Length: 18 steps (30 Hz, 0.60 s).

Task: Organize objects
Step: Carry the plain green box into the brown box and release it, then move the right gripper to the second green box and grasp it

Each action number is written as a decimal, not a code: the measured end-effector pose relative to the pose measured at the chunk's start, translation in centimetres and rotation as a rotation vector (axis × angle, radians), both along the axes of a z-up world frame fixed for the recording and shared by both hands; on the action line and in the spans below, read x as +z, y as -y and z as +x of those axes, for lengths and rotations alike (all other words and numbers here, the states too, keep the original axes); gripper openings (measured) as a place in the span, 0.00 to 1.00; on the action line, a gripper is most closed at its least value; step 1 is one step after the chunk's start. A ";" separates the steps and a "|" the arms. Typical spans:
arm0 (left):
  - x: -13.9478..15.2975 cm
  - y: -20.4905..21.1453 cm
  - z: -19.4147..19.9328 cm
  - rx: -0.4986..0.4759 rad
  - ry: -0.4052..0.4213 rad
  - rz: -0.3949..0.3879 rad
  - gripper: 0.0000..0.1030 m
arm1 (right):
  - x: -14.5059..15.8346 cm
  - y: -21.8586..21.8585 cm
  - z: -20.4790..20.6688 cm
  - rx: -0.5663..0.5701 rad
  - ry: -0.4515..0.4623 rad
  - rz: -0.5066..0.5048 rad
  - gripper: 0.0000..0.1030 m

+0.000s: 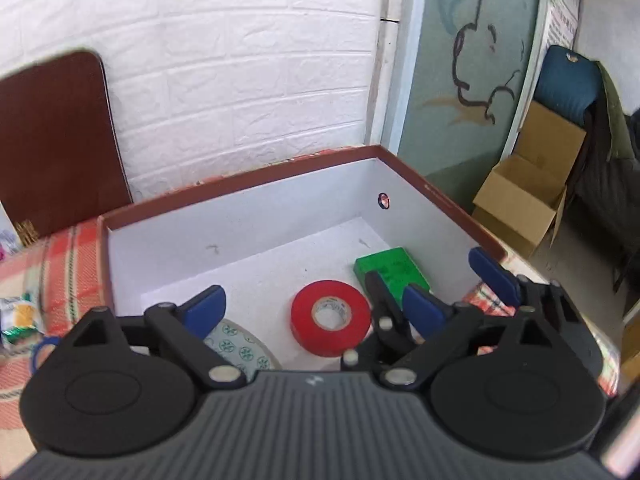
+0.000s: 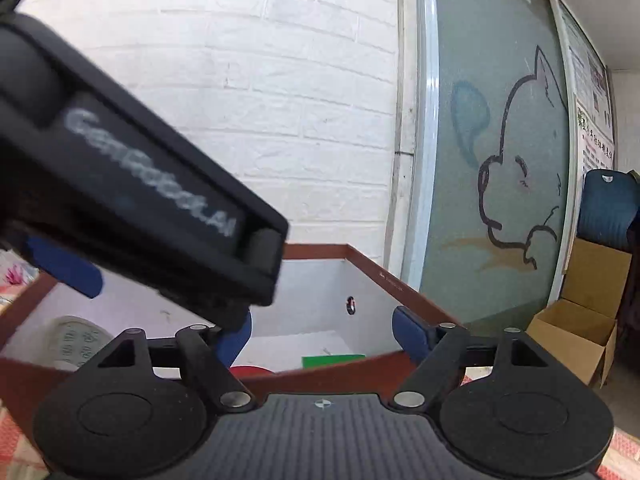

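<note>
Fingers of your left gripper [image 1: 316,296] and right gripper [image 2: 322,336] are spread apart, holding nothing. Below, a box [image 1: 248,178] contains red tape [image 1: 331,318], with a green block [image 1: 394,270] at two o'clock.

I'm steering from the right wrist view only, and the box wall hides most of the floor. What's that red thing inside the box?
Observer: A red tape roll, lying flat on the floor of the box.
Operator: And the green sliver?
Observer: A green block, beyond the roll, near the right wall.
Operator: Anything outside the box?
Observer: A small packet on the plaid cloth, left of the box.
</note>
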<state>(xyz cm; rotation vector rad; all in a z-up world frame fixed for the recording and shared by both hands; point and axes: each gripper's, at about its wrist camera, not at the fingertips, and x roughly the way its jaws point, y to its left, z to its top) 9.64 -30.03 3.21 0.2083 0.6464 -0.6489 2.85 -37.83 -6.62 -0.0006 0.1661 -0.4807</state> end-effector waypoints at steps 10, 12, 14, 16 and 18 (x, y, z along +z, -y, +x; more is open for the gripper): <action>-0.5 -4.1 -6.1 -0.021 0.072 0.067 0.93 | -1.8 -4.9 -7.2 0.048 0.005 0.122 0.77; -1.0 -5.5 -6.7 -0.002 0.062 0.078 0.93 | -2.0 -5.8 -7.8 0.073 -0.029 0.130 0.77; -1.5 -6.9 -7.1 0.015 0.048 0.082 0.93 | -2.0 -6.6 -8.2 0.092 -0.049 0.138 0.77; -1.9 -8.4 -7.4 0.037 0.042 0.086 0.93 | -2.2 -7.6 -7.8 0.117 -0.087 0.156 0.77; -2.3 -9.9 -7.6 0.067 0.035 0.088 0.93 | -2.3 -8.5 -7.7 0.141 -0.122 0.163 0.77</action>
